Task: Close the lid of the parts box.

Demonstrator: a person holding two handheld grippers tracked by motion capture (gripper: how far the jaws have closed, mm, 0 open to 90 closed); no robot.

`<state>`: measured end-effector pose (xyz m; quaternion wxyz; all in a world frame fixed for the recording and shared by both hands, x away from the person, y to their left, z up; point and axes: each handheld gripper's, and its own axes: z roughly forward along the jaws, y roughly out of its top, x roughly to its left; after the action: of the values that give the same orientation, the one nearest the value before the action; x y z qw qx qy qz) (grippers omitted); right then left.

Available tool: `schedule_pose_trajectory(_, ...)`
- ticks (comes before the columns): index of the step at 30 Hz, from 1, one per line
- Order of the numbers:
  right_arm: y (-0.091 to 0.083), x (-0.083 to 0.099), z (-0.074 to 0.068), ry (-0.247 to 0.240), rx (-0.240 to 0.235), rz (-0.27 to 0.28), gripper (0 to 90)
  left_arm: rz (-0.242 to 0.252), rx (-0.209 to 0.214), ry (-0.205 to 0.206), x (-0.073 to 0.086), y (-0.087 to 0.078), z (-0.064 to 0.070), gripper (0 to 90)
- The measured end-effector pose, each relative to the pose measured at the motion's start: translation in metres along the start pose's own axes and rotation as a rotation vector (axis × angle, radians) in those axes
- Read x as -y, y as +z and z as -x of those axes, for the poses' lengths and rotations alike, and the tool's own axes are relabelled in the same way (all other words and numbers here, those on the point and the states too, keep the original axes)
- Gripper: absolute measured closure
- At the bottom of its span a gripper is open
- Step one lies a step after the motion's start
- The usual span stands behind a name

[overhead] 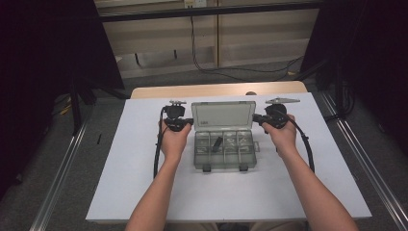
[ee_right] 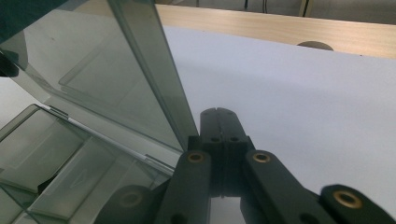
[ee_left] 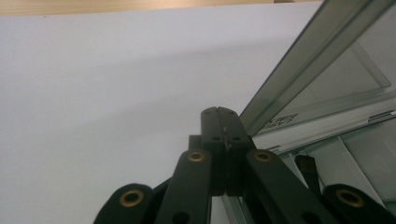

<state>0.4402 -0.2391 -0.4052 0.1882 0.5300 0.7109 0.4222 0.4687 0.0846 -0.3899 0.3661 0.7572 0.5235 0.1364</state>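
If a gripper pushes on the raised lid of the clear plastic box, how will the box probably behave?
The compartment box looks thin-walled and nearly empty, so it is probably light and may slide on the smooth white board instead of staying put. Its lid stands up at the back edge, so a push would likely swing it there. The plastic looks stiff, possibly brittle.

Two hand-held grippers flank the open compartment box [overhead: 223, 142].

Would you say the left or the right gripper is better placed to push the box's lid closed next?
Roughly even, slightly left. Both the left gripper and right gripper sit shut beside the upright lid of the compartment box; the left's tips appear to lie right against the lid's edge.
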Motion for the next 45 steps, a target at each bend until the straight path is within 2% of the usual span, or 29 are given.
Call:
schedule_pose_trajectory(3,-0.001,0.001,0.000,0.001,-0.005,0.003,90.0,0.000,-0.005,0.008,0.001,-0.001,0.002,90.0)
schedule_pose_trajectory(5,-0.002,0.001,-0.001,-0.005,-0.005,0.002,90.0,0.007,-0.008,-0.003,0.002,-0.001,0.003,90.0)
schedule_pose_trajectory(6,-0.002,0.001,-0.001,-0.008,-0.004,0.001,90.0,-0.003,-0.007,0.013,0.002,-0.002,0.002,90.0)
schedule_pose_trajectory(23,-0.008,0.008,-0.004,-0.005,-0.019,0.004,90.0,-0.009,-0.006,0.029,0.009,-0.008,0.005,90.0)
schedule_pose_trajectory(45,-0.013,0.016,-0.008,-0.007,-0.013,0.018,90.0,0.001,-0.002,0.021,0.018,-0.011,0.007,90.0)
